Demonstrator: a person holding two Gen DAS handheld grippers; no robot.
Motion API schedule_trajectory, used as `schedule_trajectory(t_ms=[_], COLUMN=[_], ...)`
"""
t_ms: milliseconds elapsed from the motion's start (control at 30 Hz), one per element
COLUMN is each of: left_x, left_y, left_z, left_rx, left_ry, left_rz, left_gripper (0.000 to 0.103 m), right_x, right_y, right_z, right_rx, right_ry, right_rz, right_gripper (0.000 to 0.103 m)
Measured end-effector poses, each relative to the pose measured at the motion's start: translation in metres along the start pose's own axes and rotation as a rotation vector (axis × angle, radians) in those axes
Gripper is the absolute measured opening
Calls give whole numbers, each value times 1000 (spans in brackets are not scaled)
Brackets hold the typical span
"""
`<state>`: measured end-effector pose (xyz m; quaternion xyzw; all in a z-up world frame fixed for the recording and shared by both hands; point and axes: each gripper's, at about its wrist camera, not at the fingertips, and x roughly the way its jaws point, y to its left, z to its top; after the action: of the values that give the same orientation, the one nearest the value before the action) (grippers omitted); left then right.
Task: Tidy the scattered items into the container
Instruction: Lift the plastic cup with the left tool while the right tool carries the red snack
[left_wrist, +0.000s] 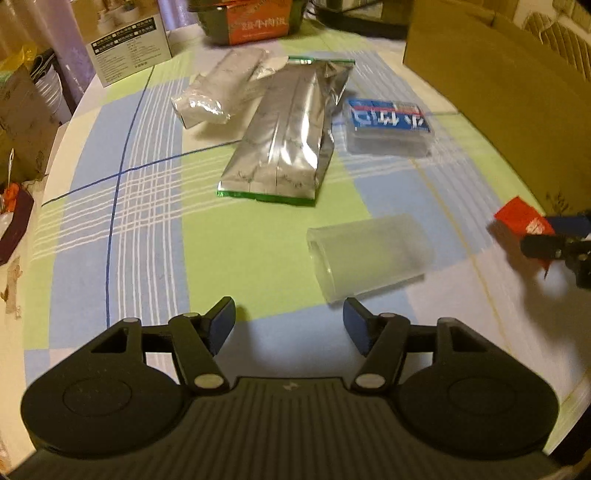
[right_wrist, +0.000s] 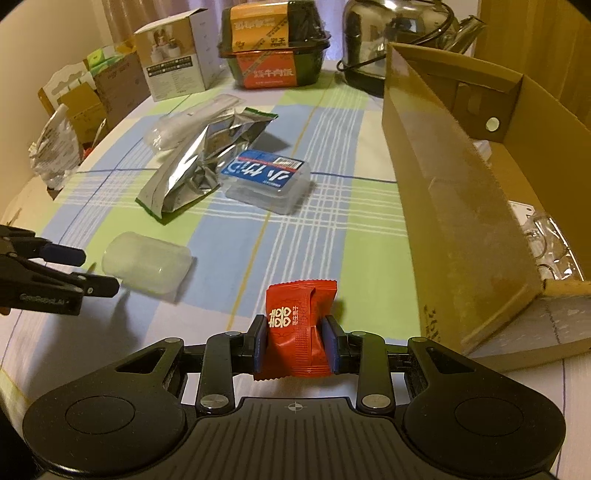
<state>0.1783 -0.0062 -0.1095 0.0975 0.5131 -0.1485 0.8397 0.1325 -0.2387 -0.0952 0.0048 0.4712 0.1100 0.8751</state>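
Observation:
My right gripper (right_wrist: 295, 345) is shut on a red snack packet (right_wrist: 298, 328), held above the checked tablecloth, left of the open cardboard box (right_wrist: 450, 206). My left gripper (left_wrist: 289, 321) is open and hovers just short of a clear plastic tub (left_wrist: 369, 256) lying on its side. A large silver foil bag (left_wrist: 286, 136), a smaller foil pack (left_wrist: 218, 90) and a clear case with a blue label (left_wrist: 388, 125) lie further back. In the left wrist view the right gripper (left_wrist: 554, 245) with the red packet (left_wrist: 522, 219) shows at the right edge.
The cardboard box (left_wrist: 498, 74) holds clear plastic packaging (right_wrist: 550, 240). At the table's far side stand a white carton (right_wrist: 177, 55), an orange-and-black food box (right_wrist: 275, 48) and a steel kettle (right_wrist: 399, 37). Boxes and a white bag (right_wrist: 55, 147) crowd the left edge.

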Motion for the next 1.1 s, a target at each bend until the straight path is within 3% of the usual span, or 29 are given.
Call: schedule_trajectory(t_ms=[100,233,600,667,700,1000,1067,1100], left_x=[-11,-19,14,14,14,15,15,14], left_y=[-8,-31,-62,-61,-60,-57,-57,-56], left_z=[-3,-5,6,5,4,4,3,3], left_rx=[-2,-13,-45,-58,-60,-28,-24,-23], left_ry=[-42,-97,-71,-77,-83,-97,-91,-89], left_rz=[-18,-46,61,70,74,66,55,53], left_gripper=[84,90,90,90,90,81,69,69], right_x=[0,5,16,17,18,23,23,23], right_y=[-1,0,0,0,0,-1,-1,0], right_z=[1,-2,-12,-12,-13,-20,-20,-20], right_rx=[3,-2,-67,-71,-70,-59,-63,-66], right_ry=[-7,6,29,27,22,25,26,26], right_rz=[6,12,-2,-8,-19,-29,-33,-37], right_gripper=[35,35,35,67,77,77,77,72])
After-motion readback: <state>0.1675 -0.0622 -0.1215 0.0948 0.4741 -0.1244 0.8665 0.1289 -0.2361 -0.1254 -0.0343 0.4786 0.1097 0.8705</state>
